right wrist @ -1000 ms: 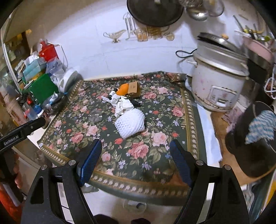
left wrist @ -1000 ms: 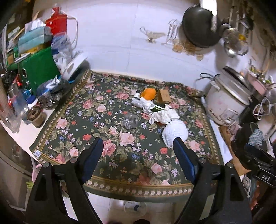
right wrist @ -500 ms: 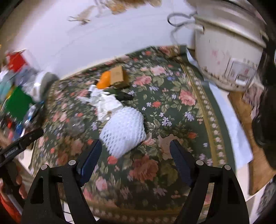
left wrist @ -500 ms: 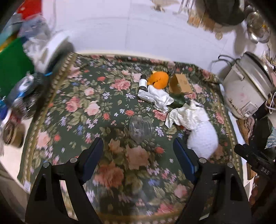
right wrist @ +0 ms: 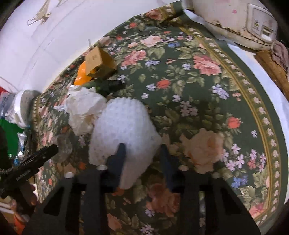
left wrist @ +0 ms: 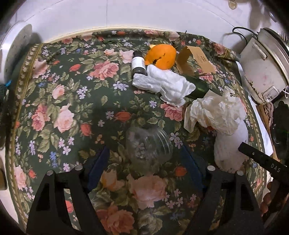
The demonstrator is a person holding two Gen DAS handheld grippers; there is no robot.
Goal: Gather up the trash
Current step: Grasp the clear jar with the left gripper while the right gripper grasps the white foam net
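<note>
Trash lies on a floral cloth. A crushed clear plastic cup (left wrist: 149, 147) sits between the open fingers of my left gripper (left wrist: 146, 160), which is low over the cloth. A white foam fruit net (right wrist: 124, 130) sits between the fingers of my right gripper (right wrist: 142, 159), which have narrowed around its near end; it also shows in the left wrist view (left wrist: 229, 150). Beyond lie crumpled paper (left wrist: 215, 113), a white tissue (left wrist: 166, 85), an orange peel (left wrist: 161, 56), a small bottle (left wrist: 138, 66), a cardboard box (left wrist: 194, 61) and a dark green bottle (left wrist: 197, 86).
A white rice cooker (left wrist: 261, 66) stands at the cloth's right edge, also in the right wrist view (right wrist: 234, 19). A white round appliance (right wrist: 21, 108) stands at the left. The tiled wall (left wrist: 126, 14) runs along the back.
Both grippers dropped toward the cloth and moved forward. The left now straddles the clear cup. The right closed in around the foam net.
</note>
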